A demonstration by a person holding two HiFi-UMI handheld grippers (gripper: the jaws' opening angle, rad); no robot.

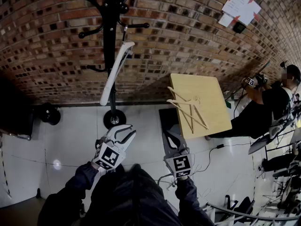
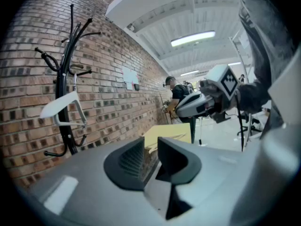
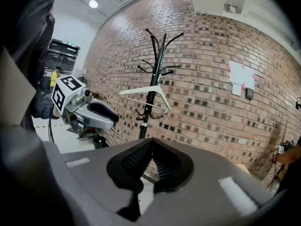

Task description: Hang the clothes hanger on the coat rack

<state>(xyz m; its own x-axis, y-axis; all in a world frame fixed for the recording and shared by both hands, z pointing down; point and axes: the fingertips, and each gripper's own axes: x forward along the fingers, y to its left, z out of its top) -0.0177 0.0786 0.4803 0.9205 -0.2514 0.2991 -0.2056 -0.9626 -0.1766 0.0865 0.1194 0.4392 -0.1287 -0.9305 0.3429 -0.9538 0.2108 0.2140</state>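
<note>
A white clothes hanger [image 1: 114, 74] hangs by its hook on an arm of the black coat rack [image 1: 109, 41] against the brick wall. It also shows in the left gripper view [image 2: 60, 106] and the right gripper view [image 3: 141, 92]. My left gripper [image 1: 128, 133] is below the rack, well short of the hanger, its jaws a narrow gap apart with nothing between them [image 2: 151, 157]. My right gripper [image 1: 168, 138] is beside it, shut and empty [image 3: 151, 161]. Neither gripper touches the hanger.
A small wooden table [image 1: 211, 98] stands to the right of the rack with wooden hangers [image 1: 188, 108] lying on it. The rack's round base [image 1: 114, 119] sits on the white floor. A seated person [image 1: 268, 107] and office chairs are at the far right.
</note>
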